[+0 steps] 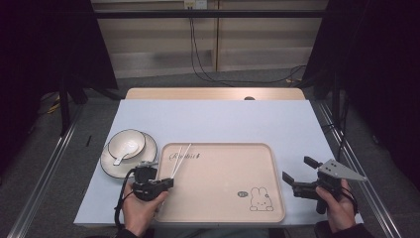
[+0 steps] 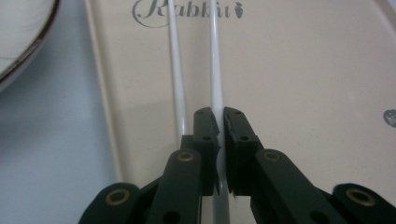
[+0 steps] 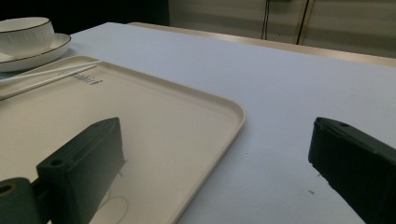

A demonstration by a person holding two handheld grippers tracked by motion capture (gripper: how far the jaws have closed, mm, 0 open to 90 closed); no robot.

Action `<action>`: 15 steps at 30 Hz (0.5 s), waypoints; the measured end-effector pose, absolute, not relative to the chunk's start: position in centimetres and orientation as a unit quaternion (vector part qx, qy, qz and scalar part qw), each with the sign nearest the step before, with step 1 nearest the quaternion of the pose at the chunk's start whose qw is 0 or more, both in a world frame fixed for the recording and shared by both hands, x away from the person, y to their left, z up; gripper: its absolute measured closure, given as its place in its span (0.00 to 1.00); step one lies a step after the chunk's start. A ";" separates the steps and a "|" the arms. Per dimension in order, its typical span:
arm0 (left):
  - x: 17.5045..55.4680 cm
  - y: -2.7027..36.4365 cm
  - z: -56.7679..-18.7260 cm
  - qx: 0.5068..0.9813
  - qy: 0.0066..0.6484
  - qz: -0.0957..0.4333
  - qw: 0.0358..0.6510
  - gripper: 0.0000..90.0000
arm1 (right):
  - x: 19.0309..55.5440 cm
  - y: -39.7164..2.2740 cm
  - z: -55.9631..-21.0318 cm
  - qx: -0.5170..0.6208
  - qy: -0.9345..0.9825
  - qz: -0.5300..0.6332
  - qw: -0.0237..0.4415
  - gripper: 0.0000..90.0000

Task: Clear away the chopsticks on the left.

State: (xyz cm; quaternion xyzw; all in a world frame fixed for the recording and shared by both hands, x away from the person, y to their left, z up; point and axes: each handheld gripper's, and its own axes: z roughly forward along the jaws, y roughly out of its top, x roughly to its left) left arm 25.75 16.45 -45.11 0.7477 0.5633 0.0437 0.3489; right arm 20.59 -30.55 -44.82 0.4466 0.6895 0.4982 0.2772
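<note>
Two white chopsticks [image 1: 180, 157] lie side by side at the left end of the beige rabbit-print tray [image 1: 223, 198]. My left gripper [image 1: 169, 183] is over the tray's near left corner. In the left gripper view its jaws [image 2: 220, 117] are shut on the near end of the right chopstick [image 2: 215, 70]. The other chopstick [image 2: 176, 70] runs just beside the left jaw. My right gripper [image 1: 298, 168] is off the tray's right edge above the blue table cover, open with nothing between its jaws [image 3: 217, 135].
A white bowl [image 1: 127, 144] with a spoon [image 1: 121, 157] sits on a white plate [image 1: 111, 167] left of the tray. The bowl [image 3: 23, 35] stands far across the tray in the right gripper view. Cables hang behind the table's far edge.
</note>
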 end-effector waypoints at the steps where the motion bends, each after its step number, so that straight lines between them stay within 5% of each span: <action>1: 25.8 16.1 -45.3 0.743 0.571 0.049 0.347 0.94 | 20.6 -30.6 -44.8 0.446 0.690 0.499 0.276 0.03; 15: 26.1 15.1 -46.3 0.752 0.567 0.058 0.331 0.93 | 20.5 -30.6 -44.8 0.443 0.691 0.501 0.275 0.03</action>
